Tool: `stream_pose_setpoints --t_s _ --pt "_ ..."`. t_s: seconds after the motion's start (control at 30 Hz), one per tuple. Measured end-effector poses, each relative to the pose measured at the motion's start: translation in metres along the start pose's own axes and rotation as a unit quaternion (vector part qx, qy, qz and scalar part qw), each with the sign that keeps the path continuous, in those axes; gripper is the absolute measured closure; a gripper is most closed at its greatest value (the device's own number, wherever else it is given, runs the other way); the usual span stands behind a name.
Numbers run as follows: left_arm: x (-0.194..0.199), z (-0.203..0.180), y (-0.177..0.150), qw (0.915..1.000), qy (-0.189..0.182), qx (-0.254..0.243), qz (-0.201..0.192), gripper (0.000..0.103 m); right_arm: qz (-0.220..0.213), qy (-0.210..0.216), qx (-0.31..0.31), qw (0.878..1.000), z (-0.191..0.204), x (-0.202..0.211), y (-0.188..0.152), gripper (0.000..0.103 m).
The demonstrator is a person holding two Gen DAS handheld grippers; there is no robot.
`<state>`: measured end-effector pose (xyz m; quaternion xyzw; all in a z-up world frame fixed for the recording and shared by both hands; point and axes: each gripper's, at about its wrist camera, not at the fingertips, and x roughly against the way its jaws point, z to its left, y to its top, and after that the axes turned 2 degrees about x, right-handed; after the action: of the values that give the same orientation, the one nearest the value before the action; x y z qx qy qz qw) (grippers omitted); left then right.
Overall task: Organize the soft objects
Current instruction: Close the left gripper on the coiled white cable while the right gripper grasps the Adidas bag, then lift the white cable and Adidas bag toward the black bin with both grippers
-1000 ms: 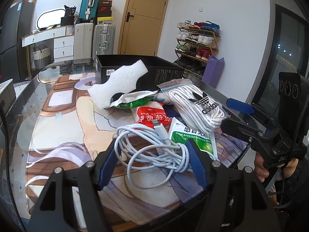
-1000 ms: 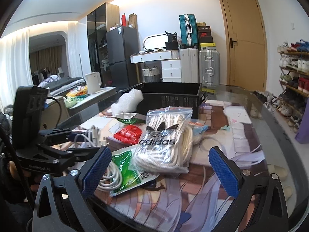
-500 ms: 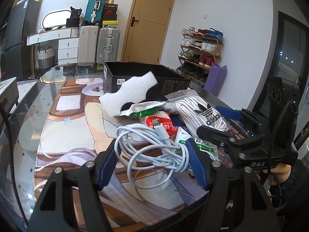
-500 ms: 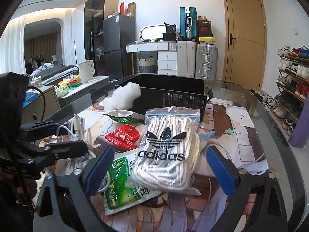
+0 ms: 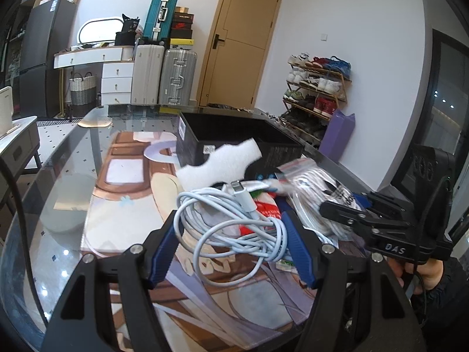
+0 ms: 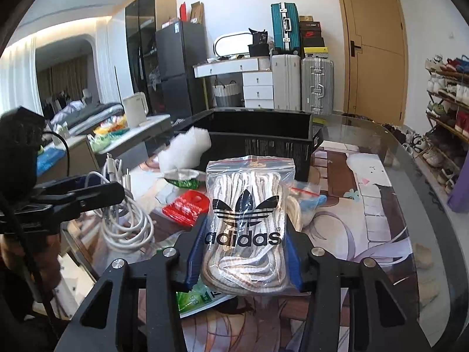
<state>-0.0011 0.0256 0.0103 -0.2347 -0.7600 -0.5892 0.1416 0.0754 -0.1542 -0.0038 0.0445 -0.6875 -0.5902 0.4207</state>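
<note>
- Left tongs (image 5: pixel 228 231) clamp a loose white cable coil (image 5: pixel 225 220), lifted off the counter (image 5: pixel 73 193).
- Right tongs (image 6: pixel 243 252), just closing, pinch a clear zip bag (image 6: pixel 249 205) of striped cord, printed "adidas", before the black bin (image 6: pixel 263 138).

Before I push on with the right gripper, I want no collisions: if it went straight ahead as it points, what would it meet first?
Probably the black crate. The right gripper, its jaws just closed on the bagged rope, points at the crate's near wall; a blue packet lies lower, just right of that line. Depth is unclear.

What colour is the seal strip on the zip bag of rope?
Red, on the clear zip bag of rope; right wrist view.
</note>
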Motion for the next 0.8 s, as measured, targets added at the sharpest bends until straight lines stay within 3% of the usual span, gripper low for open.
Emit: stream_pose_setpoints --t_s 0.5,0.8 --pt "0.004 0.005 0.046 0.9985 0.037 0.000 -0.040 0.035 -0.038 0.022 -0.025 0.999 -0.017 0.029 0.028 0.056" --pt "-0.011 0.001 0.069 0.9979 0.044 -0.004 -0.047 0.035 -0.034 0.041 -0.047 0.997 -0.026 0.025 0.052 0.056"
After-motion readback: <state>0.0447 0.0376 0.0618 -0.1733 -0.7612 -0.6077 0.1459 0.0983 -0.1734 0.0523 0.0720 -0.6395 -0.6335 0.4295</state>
